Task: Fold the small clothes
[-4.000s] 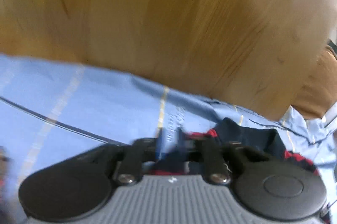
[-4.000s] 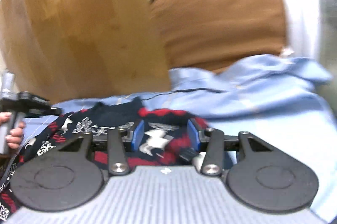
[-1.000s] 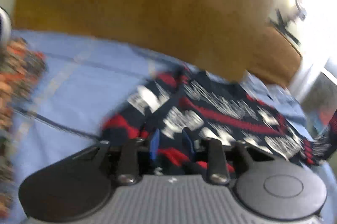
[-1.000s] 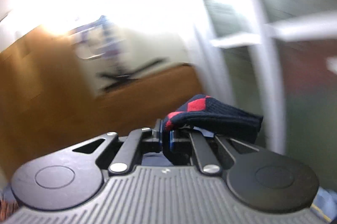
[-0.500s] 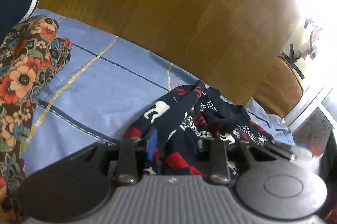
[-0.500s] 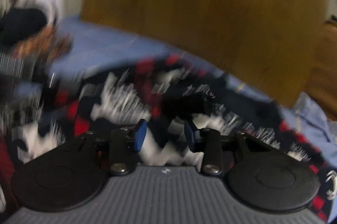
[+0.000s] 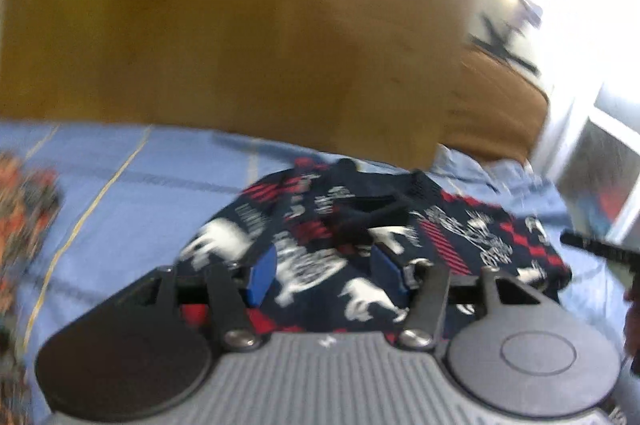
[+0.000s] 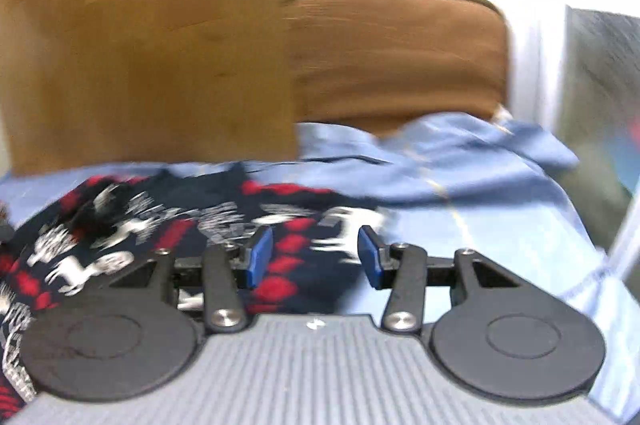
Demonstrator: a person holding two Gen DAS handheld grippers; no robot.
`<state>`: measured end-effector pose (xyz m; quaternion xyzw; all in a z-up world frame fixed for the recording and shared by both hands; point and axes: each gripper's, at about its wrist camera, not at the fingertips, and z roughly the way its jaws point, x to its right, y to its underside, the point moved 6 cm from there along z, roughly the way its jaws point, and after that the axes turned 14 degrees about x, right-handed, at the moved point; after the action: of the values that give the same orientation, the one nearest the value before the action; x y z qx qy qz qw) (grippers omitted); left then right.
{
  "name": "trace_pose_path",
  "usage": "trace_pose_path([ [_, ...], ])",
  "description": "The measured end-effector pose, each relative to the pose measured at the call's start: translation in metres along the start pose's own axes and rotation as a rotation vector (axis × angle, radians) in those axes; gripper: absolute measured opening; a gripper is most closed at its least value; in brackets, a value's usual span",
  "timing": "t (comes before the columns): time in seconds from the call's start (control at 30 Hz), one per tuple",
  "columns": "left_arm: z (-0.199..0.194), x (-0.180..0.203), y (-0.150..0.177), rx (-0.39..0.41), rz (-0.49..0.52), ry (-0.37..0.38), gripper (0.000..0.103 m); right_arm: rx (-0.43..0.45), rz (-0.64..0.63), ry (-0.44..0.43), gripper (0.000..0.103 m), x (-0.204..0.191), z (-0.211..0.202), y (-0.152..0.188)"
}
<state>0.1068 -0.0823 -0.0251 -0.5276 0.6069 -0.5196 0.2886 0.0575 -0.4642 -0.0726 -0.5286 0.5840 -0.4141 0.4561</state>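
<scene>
A small navy sweater (image 7: 360, 225) with red and white animal patterns lies spread on a light blue bedsheet (image 7: 132, 197). My left gripper (image 7: 324, 275) is open and empty, low over the sweater's near edge. In the right wrist view the sweater (image 8: 168, 225) fills the left and middle. My right gripper (image 8: 314, 257) is open and empty over the sweater's right edge, with blue pads (image 8: 258, 257) on either side of the knit. Both views are blurred by motion.
A wooden headboard (image 7: 224, 25) stands behind the bed, with a brown cushion (image 8: 396, 53) to its right. A floral garment (image 7: 24, 197) lies at the left on the sheet. The sheet (image 8: 480, 209) is rumpled at the right, near the bed's edge.
Both grippers have let go of the sweater and opened wider. The sweater now lies flatter and more spread out on the sheet. Both cameras swung back toward the headboard.
</scene>
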Motion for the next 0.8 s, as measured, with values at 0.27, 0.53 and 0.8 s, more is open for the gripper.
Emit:
trace_pose_path([
  [0.27,0.096,0.052,0.012,-0.110,0.339,-0.101,0.030,-0.019,0.203,0.017,0.050,0.021,0.015,0.029],
  [0.53,0.055,-0.002,-0.032,0.031,0.096,-0.154,0.006,0.011,0.189,-0.059,0.049,0.009,0.027,0.021],
  [0.8,0.005,-0.041,-0.052,0.118,-0.006,-0.212,0.006,-0.069,0.117,-0.130,0.049,-0.020,0.053,0.032],
])
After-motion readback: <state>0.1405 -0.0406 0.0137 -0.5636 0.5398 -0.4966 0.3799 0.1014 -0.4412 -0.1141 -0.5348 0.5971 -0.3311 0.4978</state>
